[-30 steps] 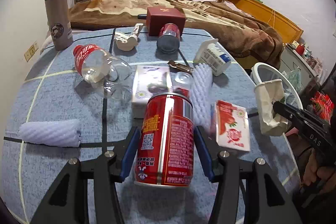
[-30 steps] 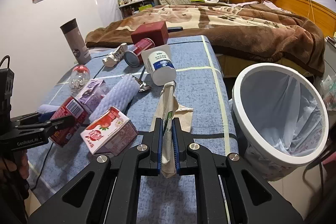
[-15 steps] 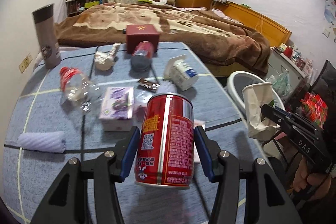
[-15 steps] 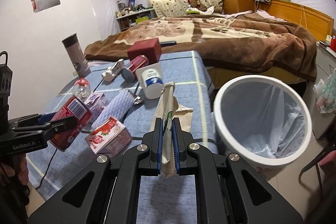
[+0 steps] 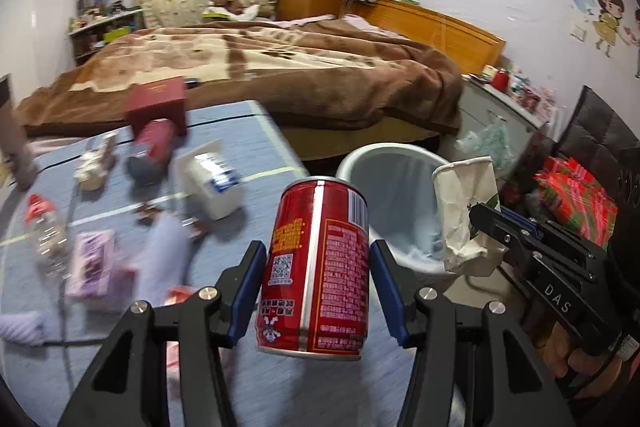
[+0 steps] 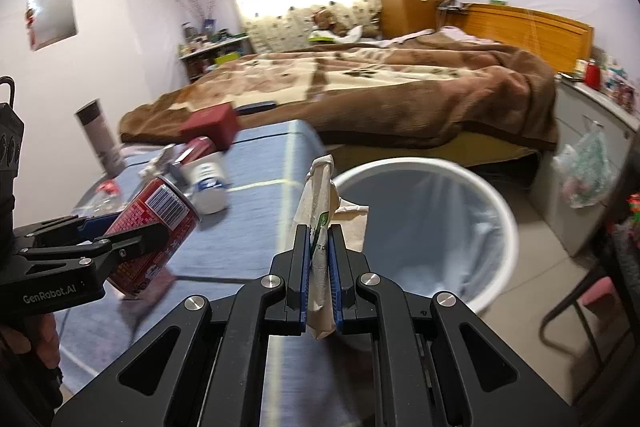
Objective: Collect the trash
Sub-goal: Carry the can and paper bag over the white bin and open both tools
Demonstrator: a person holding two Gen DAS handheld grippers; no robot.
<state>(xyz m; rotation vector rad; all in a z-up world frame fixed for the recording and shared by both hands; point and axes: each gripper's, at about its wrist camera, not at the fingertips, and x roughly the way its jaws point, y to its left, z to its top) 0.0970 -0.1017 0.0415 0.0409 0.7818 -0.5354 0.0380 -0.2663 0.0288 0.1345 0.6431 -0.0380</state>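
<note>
My left gripper (image 5: 316, 291) is shut on a red drink can (image 5: 318, 263) and holds it in the air above the table's right edge, just left of the white trash bin (image 5: 400, 203). The can also shows in the right wrist view (image 6: 156, 231). My right gripper (image 6: 319, 267) is shut on a crumpled paper cup (image 6: 318, 227), flattened between the pads, held beside the bin's (image 6: 432, 223) near rim. In the left wrist view the cup (image 5: 466, 211) hangs over the bin's right side.
On the blue table (image 5: 240, 131) lie a white tub (image 5: 212, 183), a second red can (image 5: 154, 151), a dark red box (image 5: 158, 103), a clear bottle (image 5: 44, 227), a purple carton (image 5: 92, 263) and foam sleeves (image 5: 164, 255). A bed (image 6: 360, 83) stands behind. A chair (image 6: 592, 307) stands right of the bin.
Both grippers have swung right, away from the table's middle toward the bin, carrying the can and the paper cup. The bin now fills more of both views.
</note>
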